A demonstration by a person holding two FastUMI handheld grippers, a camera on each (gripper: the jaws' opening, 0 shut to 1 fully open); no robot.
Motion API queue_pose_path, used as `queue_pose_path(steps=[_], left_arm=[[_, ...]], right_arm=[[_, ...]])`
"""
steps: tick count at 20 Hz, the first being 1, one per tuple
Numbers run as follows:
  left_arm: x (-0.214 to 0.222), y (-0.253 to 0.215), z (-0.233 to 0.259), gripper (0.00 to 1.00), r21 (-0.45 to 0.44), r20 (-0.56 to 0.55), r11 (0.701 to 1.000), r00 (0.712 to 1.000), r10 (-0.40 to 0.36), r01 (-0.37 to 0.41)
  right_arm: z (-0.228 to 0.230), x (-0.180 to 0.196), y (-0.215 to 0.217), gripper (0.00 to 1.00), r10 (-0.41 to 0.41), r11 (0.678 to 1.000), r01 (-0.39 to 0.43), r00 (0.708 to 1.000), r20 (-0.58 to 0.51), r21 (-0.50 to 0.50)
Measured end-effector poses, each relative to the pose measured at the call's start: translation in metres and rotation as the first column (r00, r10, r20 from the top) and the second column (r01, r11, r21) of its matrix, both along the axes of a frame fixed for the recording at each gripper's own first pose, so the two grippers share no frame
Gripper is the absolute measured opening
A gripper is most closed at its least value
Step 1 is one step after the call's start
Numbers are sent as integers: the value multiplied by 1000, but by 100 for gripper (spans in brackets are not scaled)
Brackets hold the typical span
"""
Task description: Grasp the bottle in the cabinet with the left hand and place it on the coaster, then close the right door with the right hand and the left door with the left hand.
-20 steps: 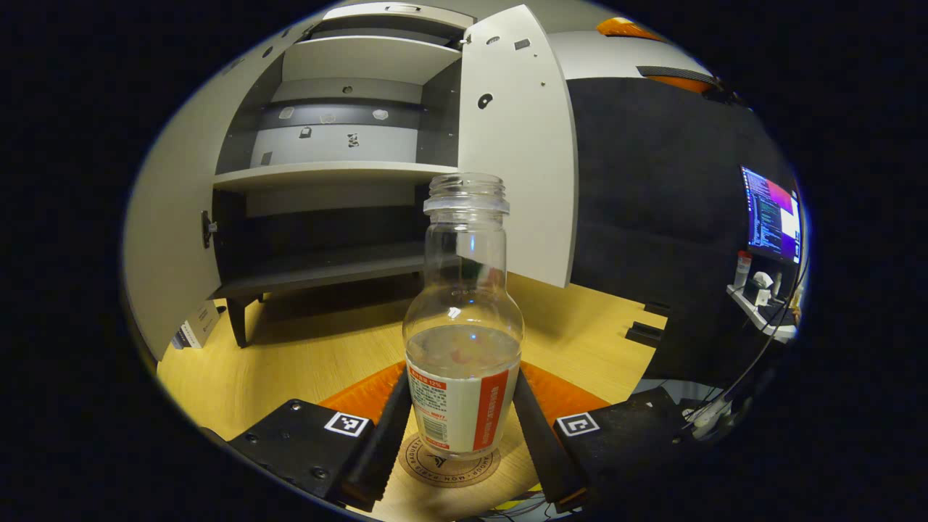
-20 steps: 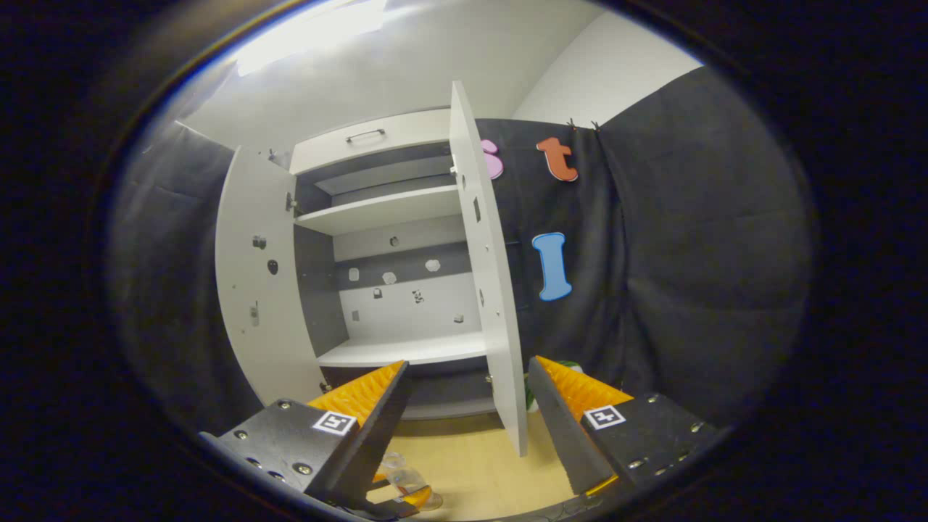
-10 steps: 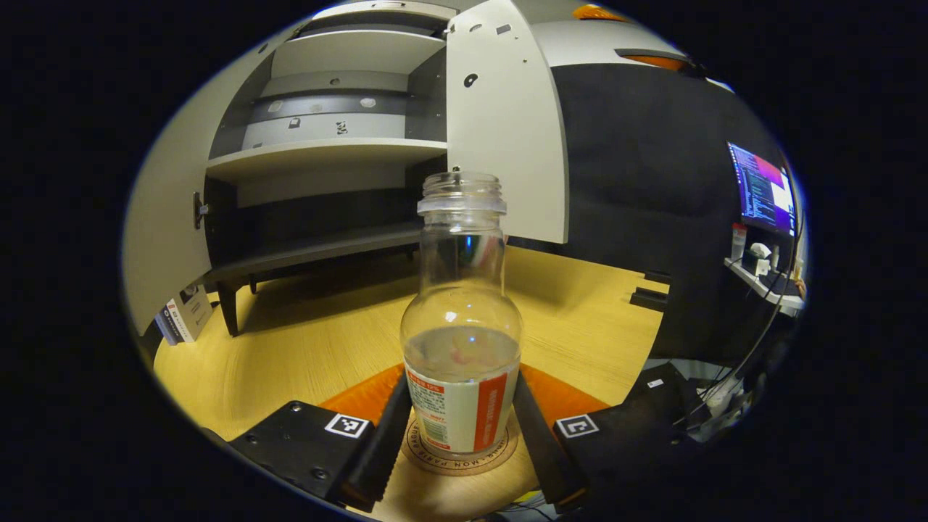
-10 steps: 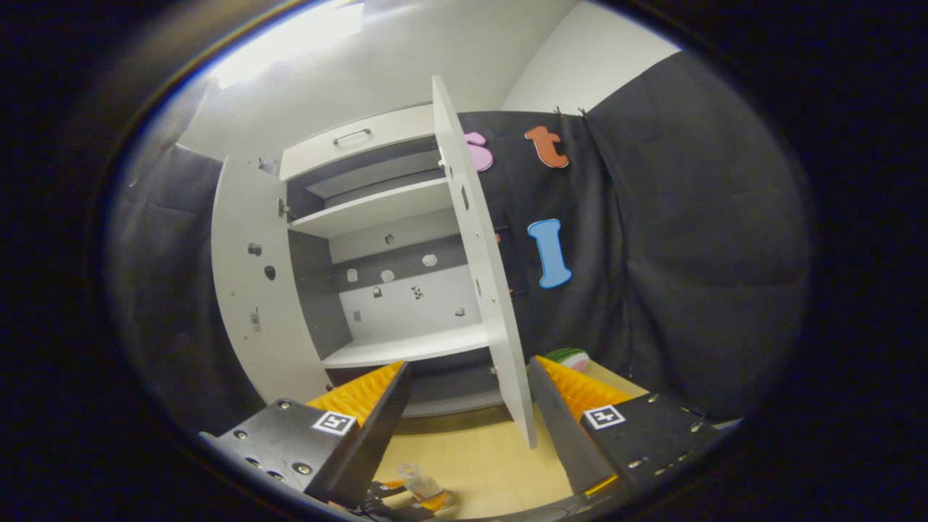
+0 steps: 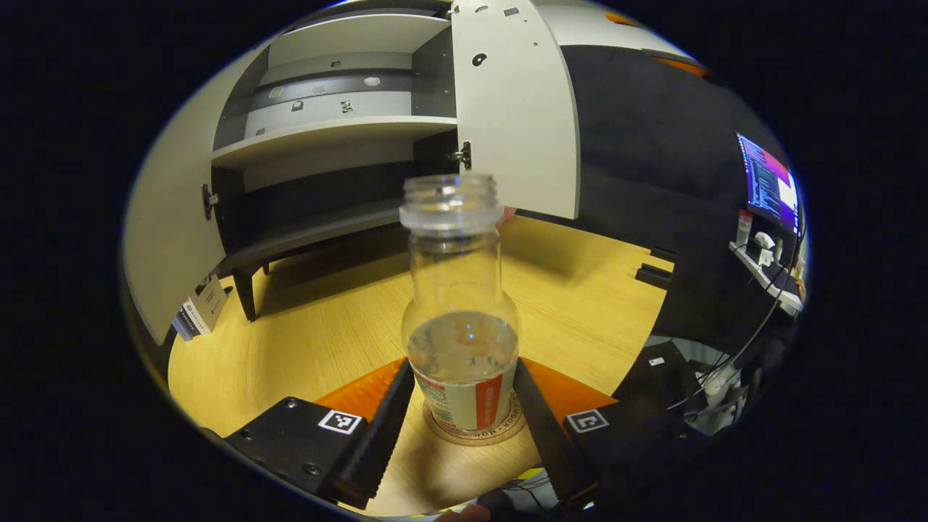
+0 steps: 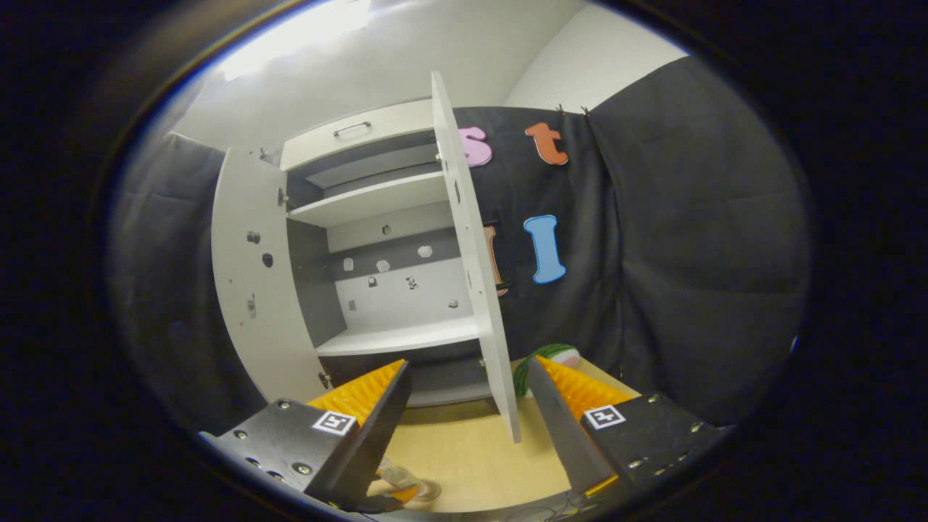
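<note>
Standing on coaster [image 5: 475,433] now, bottle [image 5: 461,319]; left gripper [image 5: 464,424] since widened

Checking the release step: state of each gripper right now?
Left gripper: open, fingers either side of the bottle standing on the coaster, narrow gaps visible.
Right gripper: open, holding nothing.

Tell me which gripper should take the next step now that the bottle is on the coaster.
Right. The right gripper is open and empty, facing the right door's edge. The left gripper has its fingers on either side of the bottle on the coaster.
</note>
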State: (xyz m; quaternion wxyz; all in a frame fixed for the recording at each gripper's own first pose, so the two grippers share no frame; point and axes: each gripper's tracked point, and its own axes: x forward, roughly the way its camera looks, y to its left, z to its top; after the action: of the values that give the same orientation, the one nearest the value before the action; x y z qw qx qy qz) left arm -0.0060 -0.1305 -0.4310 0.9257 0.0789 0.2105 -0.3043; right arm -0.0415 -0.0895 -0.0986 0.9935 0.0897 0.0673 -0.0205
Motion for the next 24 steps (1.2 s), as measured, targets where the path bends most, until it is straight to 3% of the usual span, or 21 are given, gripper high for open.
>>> queue_pose_path(steps=[3, 8, 12, 14, 18, 20, 21, 24], left_arm=[[0, -1, 45, 88, -39, 40, 999, 999, -12, 14], [3, -4, 152, 87, -106, 191, 994, 981, -8, 29], [4, -3, 239, 86, -152, 286, 988, 958, 5, 40], [8, 4, 266, 86, -123, 303, 992, 953, -2, 41], [27, 31, 329, 87, -182, 334, 983, 940, 73, -12], [34, 49, 354, 93, -203, 337, 978, 936, 103, -35], [38, 58, 367, 97, -207, 354, 977, 929, 112, -39], [54, 87, 405, 98, -234, 403, 969, 899, 174, -83]], right_arm=[[1, -3, -11, 98, -8, 1000, 8, 1000, 3, -2], [5, -3, -28, 99, 2, 997, -1, 1000, -7, 82], [6, 8, -63, 98, -16, 999, 18, 999, -37, 35], [17, 20, -81, 98, -20, 999, 21, 999, -26, 31], [32, 53, -133, 98, -72, 997, 72, 997, 3, 24], [39, 67, -155, 98, -77, 997, 76, 997, 18, 12], [42, 74, -167, 98, -77, 997, 77, 997, 21, 12], [42, 100, -203, 98, -102, 995, 102, 995, -7, 16]])
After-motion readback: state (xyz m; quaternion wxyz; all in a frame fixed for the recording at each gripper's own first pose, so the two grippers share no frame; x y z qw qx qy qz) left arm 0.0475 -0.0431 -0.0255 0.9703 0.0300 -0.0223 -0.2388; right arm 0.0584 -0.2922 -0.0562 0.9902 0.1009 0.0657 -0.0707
